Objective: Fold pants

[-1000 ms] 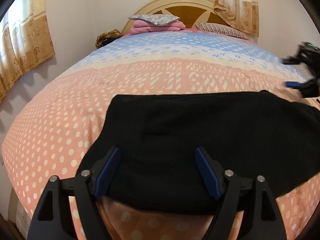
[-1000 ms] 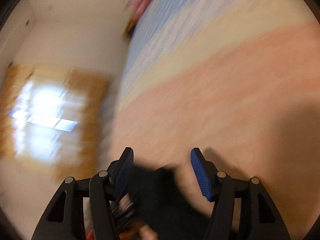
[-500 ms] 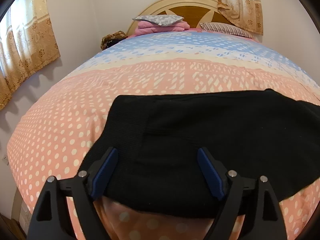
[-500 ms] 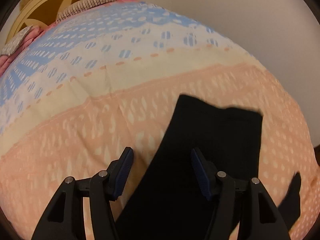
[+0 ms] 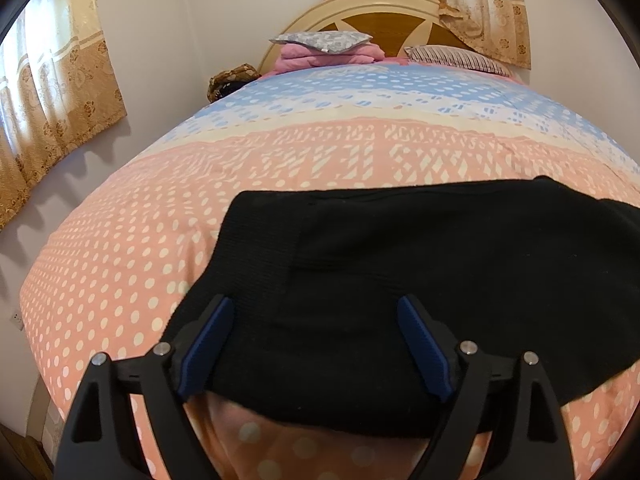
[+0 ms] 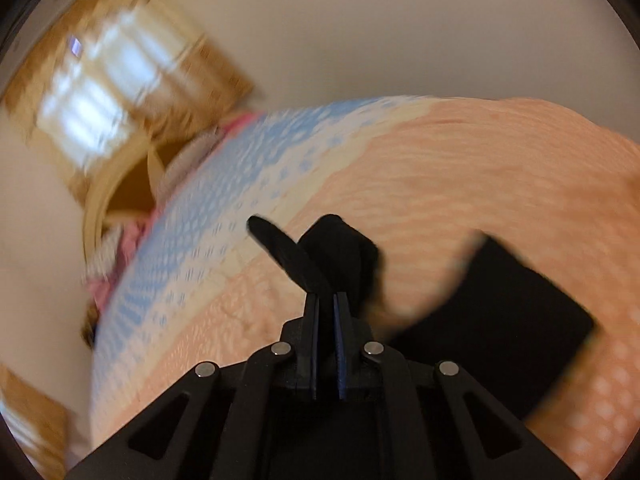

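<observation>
Black pants [image 5: 400,264] lie flat across the near part of the bed. My left gripper [image 5: 316,312] is open, its blue-padded fingers [image 5: 206,344] spread just above the waist end of the pants, holding nothing. In the blurred right wrist view my right gripper [image 6: 325,300] is shut on a fold of the black pants [image 6: 340,248], lifted above the bed; more of the pants [image 6: 508,320] lies on the cover to the right.
The bed cover [image 5: 160,220] is pink with white dots, turning cream and blue toward the headboard [image 5: 384,12]. Folded pink bedding [image 5: 328,52] and a striped pillow [image 5: 456,60] lie at the head. Curtains [image 5: 52,100] hang on the left wall.
My right gripper has closed on the pants and lifted a fold, swinging fast so its view is blurred. My left gripper has stayed open over the waist end.
</observation>
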Action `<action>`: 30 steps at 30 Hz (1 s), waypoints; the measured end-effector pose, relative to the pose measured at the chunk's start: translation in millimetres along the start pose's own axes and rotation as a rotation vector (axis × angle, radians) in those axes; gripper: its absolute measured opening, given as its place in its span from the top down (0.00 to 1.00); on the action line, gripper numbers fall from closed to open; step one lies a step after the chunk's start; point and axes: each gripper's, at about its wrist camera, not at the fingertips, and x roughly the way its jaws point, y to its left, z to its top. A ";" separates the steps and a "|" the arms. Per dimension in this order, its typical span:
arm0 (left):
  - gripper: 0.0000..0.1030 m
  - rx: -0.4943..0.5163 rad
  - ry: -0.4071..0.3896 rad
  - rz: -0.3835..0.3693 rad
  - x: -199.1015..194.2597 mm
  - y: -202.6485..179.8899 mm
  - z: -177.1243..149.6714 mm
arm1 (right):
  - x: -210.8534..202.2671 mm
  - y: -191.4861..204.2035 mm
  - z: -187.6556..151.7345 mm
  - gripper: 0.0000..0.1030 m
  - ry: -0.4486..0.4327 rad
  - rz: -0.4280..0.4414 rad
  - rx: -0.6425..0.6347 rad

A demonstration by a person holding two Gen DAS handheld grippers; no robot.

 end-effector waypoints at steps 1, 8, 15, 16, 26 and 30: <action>0.15 0.000 0.000 0.000 0.0 0.4 0.0 | -8.9 -14.8 -3.8 0.94 -0.016 -0.004 0.027; 0.15 0.001 0.000 0.000 -0.1 0.4 0.2 | -37.0 -101.4 -41.6 0.94 -0.001 -0.127 0.141; 0.15 0.005 -0.012 0.008 -2.6 -0.9 -0.5 | -62.3 -103.5 -21.7 0.92 -0.072 0.015 0.143; 0.15 0.003 -0.015 0.009 -3.6 -0.4 -0.5 | -62.6 -96.1 -15.7 0.80 -0.075 0.053 0.124; 0.12 0.047 -0.105 -0.138 -58.1 -35.0 19.2 | 4.3 -79.4 -8.0 0.56 0.033 -0.001 0.057; 0.12 0.077 -0.079 -0.187 -58.4 -55.5 19.1 | 16.5 -82.7 -9.3 0.65 0.042 -0.022 0.066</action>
